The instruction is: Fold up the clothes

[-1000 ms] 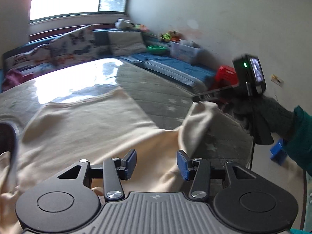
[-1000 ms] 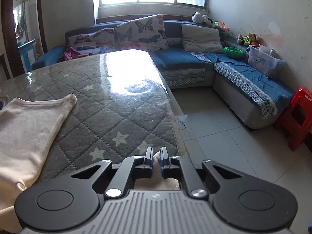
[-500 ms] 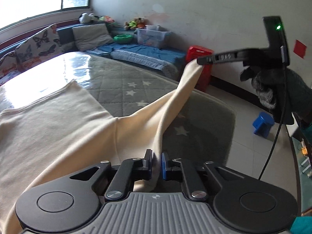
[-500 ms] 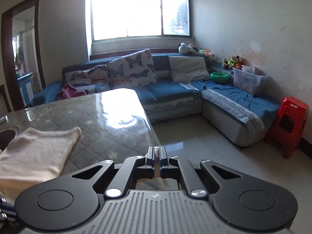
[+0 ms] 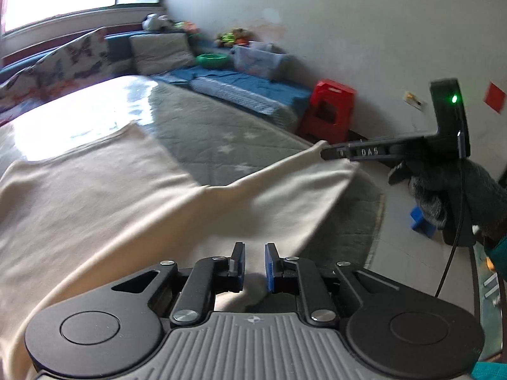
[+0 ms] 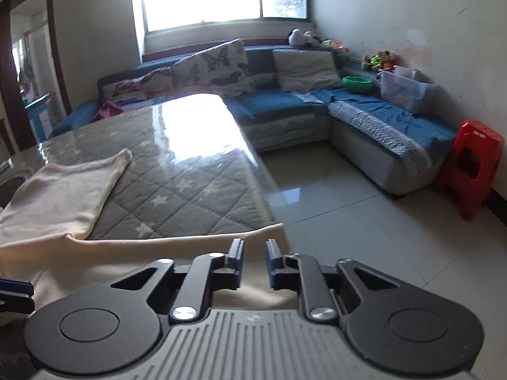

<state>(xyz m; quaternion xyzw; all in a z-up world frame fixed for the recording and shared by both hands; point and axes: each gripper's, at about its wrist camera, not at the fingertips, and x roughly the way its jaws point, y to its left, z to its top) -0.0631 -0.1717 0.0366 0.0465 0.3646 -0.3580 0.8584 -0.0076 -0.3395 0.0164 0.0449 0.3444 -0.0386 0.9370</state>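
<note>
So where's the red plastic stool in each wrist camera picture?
Left wrist view: the red stool stands right of centre in the upper half, against the wall at the end of the blue sofa.
Right wrist view: the red stool is at the far right edge, mid-height.
Shared landmark: the blue sofa beside it.

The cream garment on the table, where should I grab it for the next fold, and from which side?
Take the cream garment at its far corner, coming in low from the bare quilted side: the edge there lies flat, free and uncovered, easy to slide a finger under.
</note>
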